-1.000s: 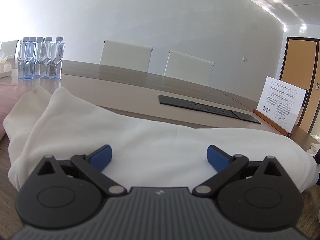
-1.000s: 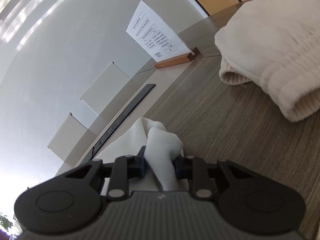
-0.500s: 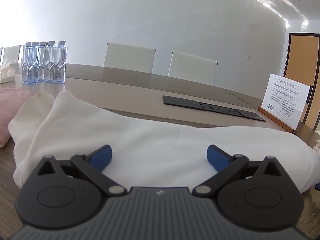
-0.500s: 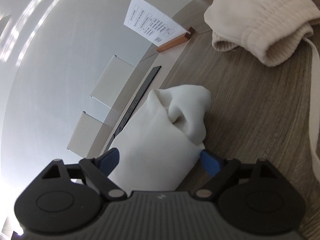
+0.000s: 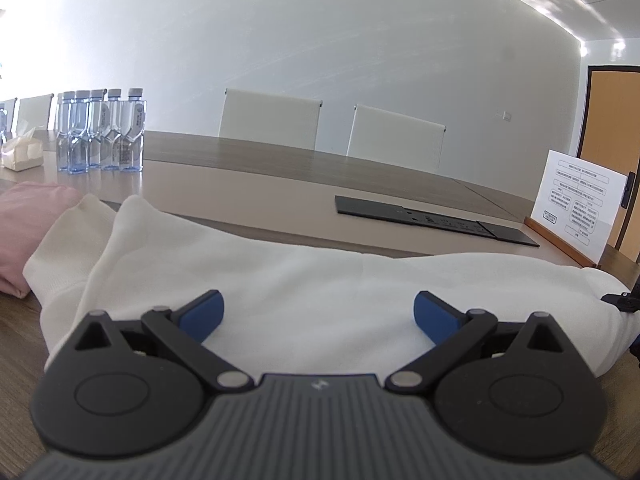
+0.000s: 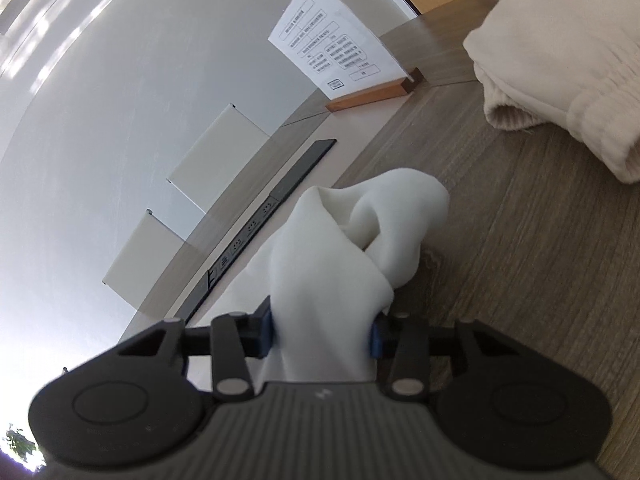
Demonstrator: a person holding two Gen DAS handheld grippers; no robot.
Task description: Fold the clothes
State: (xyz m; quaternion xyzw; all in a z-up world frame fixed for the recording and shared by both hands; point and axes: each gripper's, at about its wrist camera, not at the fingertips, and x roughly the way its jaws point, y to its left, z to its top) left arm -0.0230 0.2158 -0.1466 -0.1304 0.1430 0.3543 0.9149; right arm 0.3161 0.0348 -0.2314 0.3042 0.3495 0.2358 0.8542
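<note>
A white garment [image 5: 200, 252] lies stretched across the wooden table [image 5: 260, 156]. My left gripper [image 5: 318, 308] hovers low over its near edge, open, its blue pads spread wide with nothing pinched between them. In the right wrist view the garment's bunched end [image 6: 340, 248] rises in a rumpled fold. My right gripper [image 6: 320, 330] is closing on that bunch, and both blue pads press into the cloth from either side.
Several water bottles [image 5: 100, 132] and a tissue box [image 5: 22, 152] stand far left. A pink cloth [image 5: 24, 216] lies beside the garment. A black socket strip [image 5: 432, 220], a sign on a wooden stand [image 6: 336, 56] and a cream knit garment [image 6: 560, 60] are to the right.
The right gripper let go of the thin fold, opened wide, then closed again on a thicker bunch of the white cloth. The left gripper stayed open and hardly moved.
</note>
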